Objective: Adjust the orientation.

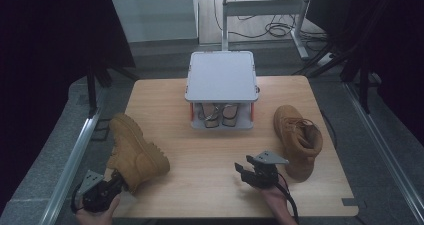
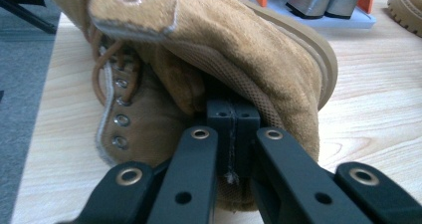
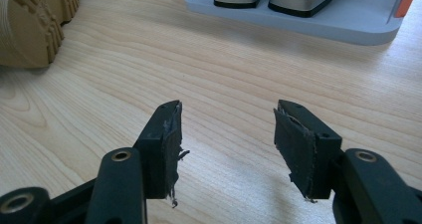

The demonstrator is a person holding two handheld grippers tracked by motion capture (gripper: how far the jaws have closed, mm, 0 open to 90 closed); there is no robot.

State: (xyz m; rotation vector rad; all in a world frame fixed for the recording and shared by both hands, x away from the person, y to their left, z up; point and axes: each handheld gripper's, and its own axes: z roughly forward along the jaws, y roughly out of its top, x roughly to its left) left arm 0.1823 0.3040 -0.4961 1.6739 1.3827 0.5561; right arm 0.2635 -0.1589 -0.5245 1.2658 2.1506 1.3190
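**Left gripper clamped on a boot's collar, right gripper open over the table**

The left gripper (image 1: 116, 181) sits at the near left corner of the wooden table (image 1: 210, 150), held by a hand (image 1: 95, 212) at the bottom edge of the high view; its jaws are pressed together on the back collar of the tan boot (image 1: 134, 150), pinching the soft padded edge between the pads, as the left gripper view shows, where the boot (image 2: 199, 64) lies tipped over with its lace eyelets to the left and its pale sole edge to the right; in the high view the boot lies on its side near the table's left edge, toe pointing away from the gripper.

The right gripper (image 1: 246, 171) is near the front middle of the table, held by the other hand (image 1: 275, 197); its jaws stand wide apart with only bare wood between them, the worn pads (image 3: 166, 144) clear of everything; a cable (image 1: 289, 200) trails back from it.

A second tan boot (image 1: 297, 140) stands upright on the right side of the table, just beside the right gripper but apart from it; at the far middle stands a grey shoe rack (image 1: 221, 77) with orange posts, and a pair of shoes (image 1: 216, 114) sits on its lower shelf, well apart from both boots.
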